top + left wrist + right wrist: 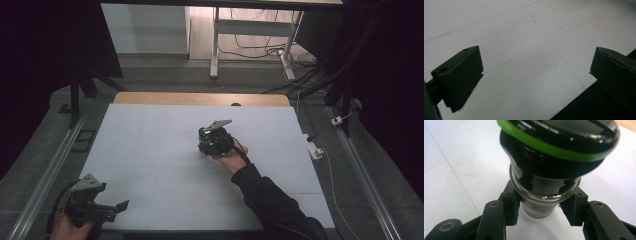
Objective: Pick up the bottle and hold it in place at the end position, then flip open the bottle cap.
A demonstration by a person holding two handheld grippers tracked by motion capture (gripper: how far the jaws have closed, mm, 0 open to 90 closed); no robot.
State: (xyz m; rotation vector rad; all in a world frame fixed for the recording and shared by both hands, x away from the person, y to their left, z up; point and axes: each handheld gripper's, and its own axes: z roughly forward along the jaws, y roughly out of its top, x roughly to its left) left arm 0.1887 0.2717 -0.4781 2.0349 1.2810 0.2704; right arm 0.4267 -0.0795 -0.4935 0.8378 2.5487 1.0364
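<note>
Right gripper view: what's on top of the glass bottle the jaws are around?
A black cap with a green ring sits on the glass bottle, which the right gripper clamps at the neck. The bottle's mouth and the cap's top face are hidden; dark contents show through the glass.

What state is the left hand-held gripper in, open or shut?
Open. In the left gripper view the left hand-held gripper has its two black jaws far apart, with bare white table between them and nothing held.

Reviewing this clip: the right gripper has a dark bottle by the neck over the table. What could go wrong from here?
1. The right gripper clamps the bottle on its narrow, smooth glass neck below the green-ringed cap; it might slip or swing.
2. The left gripper hangs open at the table edge, far from giving support.
</note>
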